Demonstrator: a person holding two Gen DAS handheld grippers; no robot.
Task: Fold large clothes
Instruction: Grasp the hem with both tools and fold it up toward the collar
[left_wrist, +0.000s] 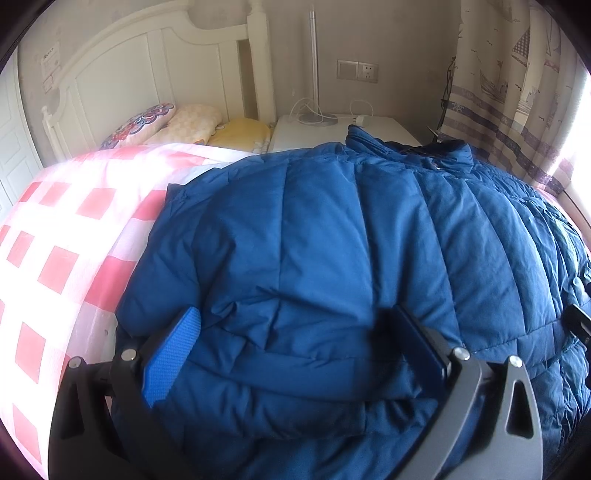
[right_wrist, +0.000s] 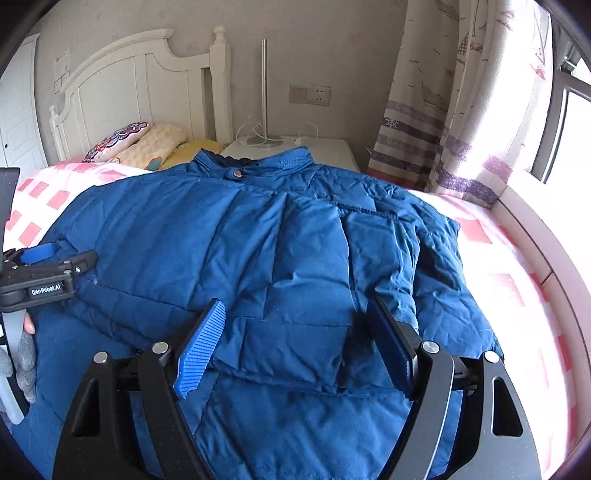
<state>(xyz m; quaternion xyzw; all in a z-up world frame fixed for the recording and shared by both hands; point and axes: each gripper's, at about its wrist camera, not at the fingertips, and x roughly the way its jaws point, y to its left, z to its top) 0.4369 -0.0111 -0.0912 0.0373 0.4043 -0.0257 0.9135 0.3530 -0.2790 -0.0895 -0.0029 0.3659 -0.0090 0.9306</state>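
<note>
Blue puffer jacket (right_wrist: 258, 251) is filling the lower and middle frame in both views, lying spread on the checked bed (right_wrist: 517, 266) for folding. Right tongs (right_wrist: 295, 347) are gaping wide over its hem, gripping nothing; left tongs (left_wrist: 295, 347) are likewise straddling fabric, unclamped.

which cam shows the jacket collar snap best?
Right wrist view: the snap sits clearly on the collar of the blue jacket, near centre frame. In the left wrist view the collar is further off and foreshortened, and the snap is only a faint glint.
</note>
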